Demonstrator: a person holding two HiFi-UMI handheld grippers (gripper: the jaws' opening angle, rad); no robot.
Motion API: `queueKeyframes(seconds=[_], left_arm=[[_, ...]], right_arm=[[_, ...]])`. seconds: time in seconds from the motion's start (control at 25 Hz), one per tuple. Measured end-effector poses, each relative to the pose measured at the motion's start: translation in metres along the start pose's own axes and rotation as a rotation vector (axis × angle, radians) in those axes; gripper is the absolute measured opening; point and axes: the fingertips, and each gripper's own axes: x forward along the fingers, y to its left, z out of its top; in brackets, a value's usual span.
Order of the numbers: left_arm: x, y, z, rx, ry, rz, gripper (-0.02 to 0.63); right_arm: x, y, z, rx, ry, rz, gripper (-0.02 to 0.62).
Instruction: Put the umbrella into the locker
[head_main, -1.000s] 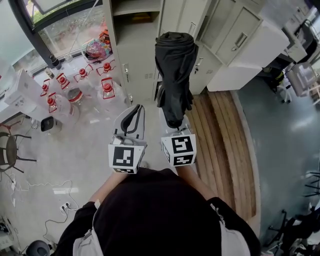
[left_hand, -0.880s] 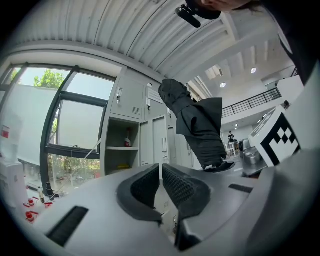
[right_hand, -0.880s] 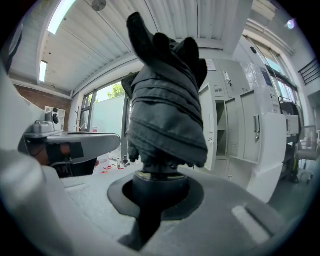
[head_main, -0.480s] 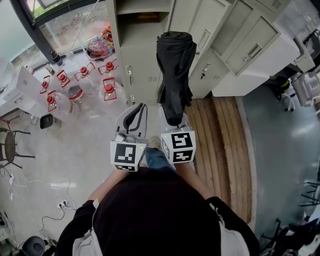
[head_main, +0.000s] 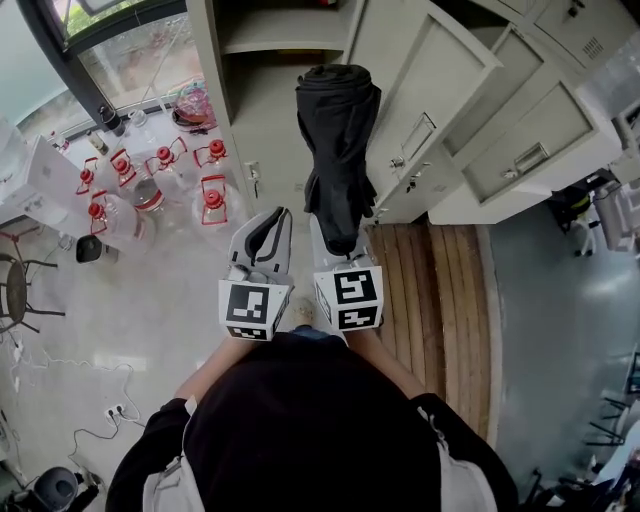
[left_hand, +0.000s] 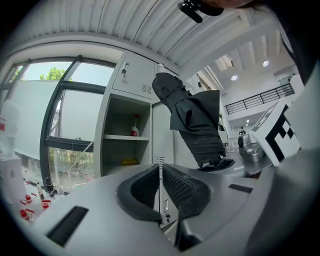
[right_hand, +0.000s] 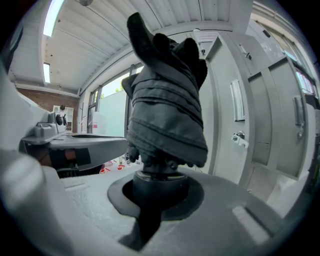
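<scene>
The open locker (head_main: 262, 110) stands ahead of both pairs of fingers, and the folded black umbrella (head_main: 338, 140) juts out past the fingertips of the right gripper (right_hand: 154, 192) toward it, its handle clamped between those fingers, which are nearly together. The left gripper (left_hand: 160, 185) sits just beside the right one on its left, its fingers (left_hand: 182, 187) pressed together with nothing between them, clear of the umbrella.

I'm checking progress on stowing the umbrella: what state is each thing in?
umbrella, folded, upright, held by its handle
right gripper, shut on the umbrella's handle
left gripper, shut, empty
locker, compartment open, umbrella not inside yet
water jugs, standing on the floor, red caps on
</scene>
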Motion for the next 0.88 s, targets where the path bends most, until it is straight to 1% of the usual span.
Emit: queueKeyframes(seconds=[0.12,0.24,0.44,0.64,0.76,0.88], left_arm=[[0.023,0.007,-0.003,-0.003,0.03,0.028,0.021],[0.039,0.017,-0.006,-0.006,0.041,0.061,0.021],[0.057,0.031,-0.007,0.013,0.009,0.095,0.021],[0.075,0.05,-0.018,-0.012,0.031,0.084,0.021],[0.091,0.065,-0.025,-0.026,0.048,0.065,0.021],[0.109,0.08,-0.029,-0.023,0.072,0.04,0.021]], right_arm=[[0.019,-0.015,0.004,0.0,0.005,0.028,0.034],[0.039,-0.024,0.006,0.006,0.004,0.058,0.034],[0.063,-0.034,0.001,0.005,0.013,0.083,0.034],[0.089,-0.032,-0.009,0.012,0.054,0.098,0.034],[0.111,-0.032,-0.016,0.005,0.091,0.091,0.034],[0.134,-0.034,-0.023,0.011,0.13,0.083,0.034]])
